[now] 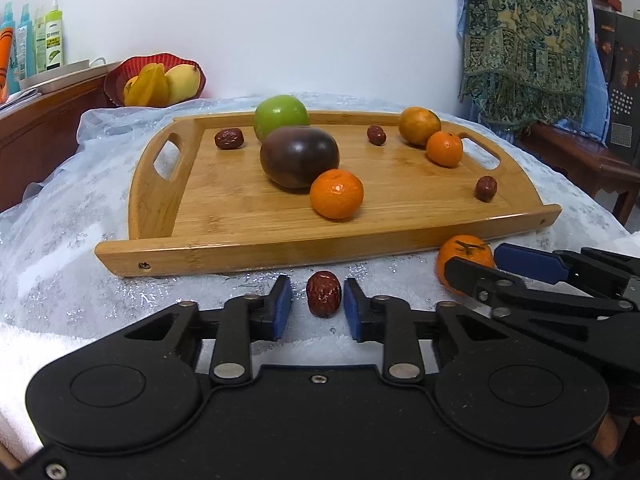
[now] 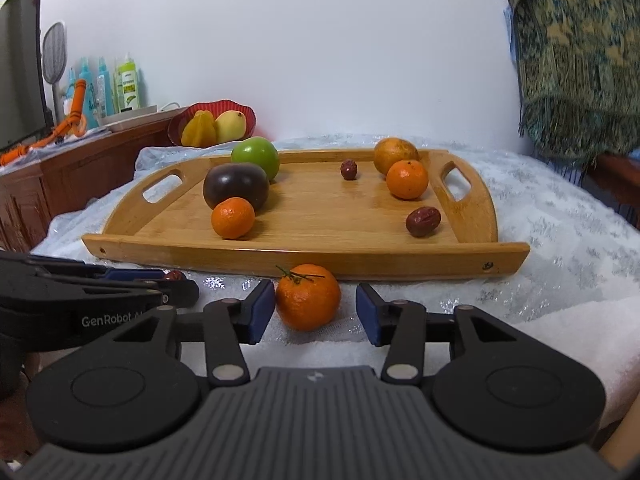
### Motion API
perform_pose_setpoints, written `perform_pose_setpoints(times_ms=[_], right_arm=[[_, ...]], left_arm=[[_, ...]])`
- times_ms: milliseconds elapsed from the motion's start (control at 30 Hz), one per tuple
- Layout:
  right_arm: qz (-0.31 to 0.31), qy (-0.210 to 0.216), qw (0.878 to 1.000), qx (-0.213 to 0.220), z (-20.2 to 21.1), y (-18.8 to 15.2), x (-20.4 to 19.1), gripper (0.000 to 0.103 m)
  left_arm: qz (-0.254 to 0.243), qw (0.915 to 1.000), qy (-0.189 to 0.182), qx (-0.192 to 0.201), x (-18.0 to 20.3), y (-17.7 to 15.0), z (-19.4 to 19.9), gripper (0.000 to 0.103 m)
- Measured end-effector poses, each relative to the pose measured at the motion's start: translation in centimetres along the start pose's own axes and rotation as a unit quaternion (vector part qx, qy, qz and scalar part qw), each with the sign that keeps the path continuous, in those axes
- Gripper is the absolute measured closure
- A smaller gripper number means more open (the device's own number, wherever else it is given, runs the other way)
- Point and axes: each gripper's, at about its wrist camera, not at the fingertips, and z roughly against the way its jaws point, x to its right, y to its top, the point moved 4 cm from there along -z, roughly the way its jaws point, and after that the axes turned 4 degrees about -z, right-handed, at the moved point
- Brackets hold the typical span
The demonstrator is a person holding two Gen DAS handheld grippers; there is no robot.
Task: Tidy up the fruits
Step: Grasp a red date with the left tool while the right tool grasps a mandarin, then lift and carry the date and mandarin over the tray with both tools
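Note:
A wooden tray (image 1: 320,248) lies on the white lacy cloth. On it sit a green apple (image 1: 282,114), a dark purple fruit (image 1: 300,156), three tangerines, one of them near the middle (image 1: 337,194), and three red dates. In front of the tray a loose red date (image 1: 323,294) stands between the blue pads of my left gripper (image 1: 318,300), with a gap on its left side. A stemmed tangerine (image 2: 308,298) lies on the cloth inside my right gripper (image 2: 316,308). Its left pad is at the peel and its right pad stands clear.
A red bowl (image 1: 156,76) with starfruit and mango sits behind the tray on the left, next to a wooden cabinet (image 1: 48,120) carrying bottles. A patterned cloth (image 1: 524,40) hangs at the right over a wooden bench. The two grippers lie close side by side.

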Motion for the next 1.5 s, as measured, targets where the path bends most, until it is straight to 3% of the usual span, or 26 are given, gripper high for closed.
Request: perform_pose_setpoints(times_ms=[33,167,1100,1200,1333,1500], right_arm=[[0.005,-0.002,1.000,0.002,0.0,-0.1,-0.2,0.040],[0.023,-0.010,1.000,0.009,-0.1,-0.3,-0.8,0.039],[-0.003,-0.030,1.000,-0.003,-1.4,-0.7,-0.5,0.039],[-0.004,-0.031,0.999,-0.003,-1.4,-0.7,-0.6,0.046],[0.004,-0.031,1.000,-0.003,-1.5,-0.8,-1.0,0.054],[0.011,-0.028,1.000,-0.004,-1.4,-0.8,-1.4,0.056]], left_arm=[[-0.003,1.0000,-0.001,0.000,0.1,0.0,0.0,0.063],[-0.009,0.9999,0.012,0.003,-0.1,-0.2,-0.1,0.061],[-0.011,0.9995,0.022,0.019,-0.1,-0.5,-0.3,0.059],[-0.014,0.9995,0.025,0.015,0.0,-0.4,-0.4,0.059],[-0.022,0.9994,0.025,0.012,0.4,-0.4,-0.5,0.070],[-0.035,0.9991,0.019,0.013,1.0,-0.4,-0.3,0.086]])
